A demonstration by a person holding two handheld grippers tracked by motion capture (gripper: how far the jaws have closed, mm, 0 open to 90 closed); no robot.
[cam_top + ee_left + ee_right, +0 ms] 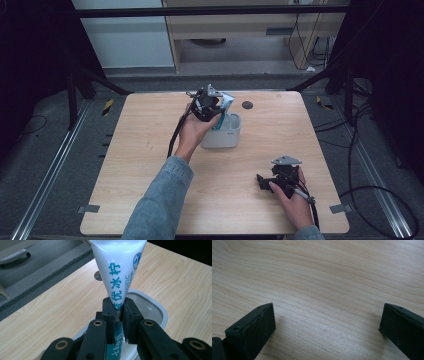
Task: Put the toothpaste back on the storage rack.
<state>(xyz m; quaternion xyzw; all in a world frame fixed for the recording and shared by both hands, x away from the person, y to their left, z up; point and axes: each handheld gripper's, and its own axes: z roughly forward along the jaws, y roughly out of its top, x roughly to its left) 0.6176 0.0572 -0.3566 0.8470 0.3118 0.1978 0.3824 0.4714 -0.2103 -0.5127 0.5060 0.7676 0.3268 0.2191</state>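
Your left gripper (119, 315) clamps the tube (117, 277) low on its body, its long axis upright, lower end inside the white cup (222, 136) directly beneath. Your right gripper (327, 322), jaws wide and empty, rests well apart on the table (150, 165).

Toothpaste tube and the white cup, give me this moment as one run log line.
left gripper: shut on toothpaste tube, above white cup | right gripper: open, nothing between jaws, over table
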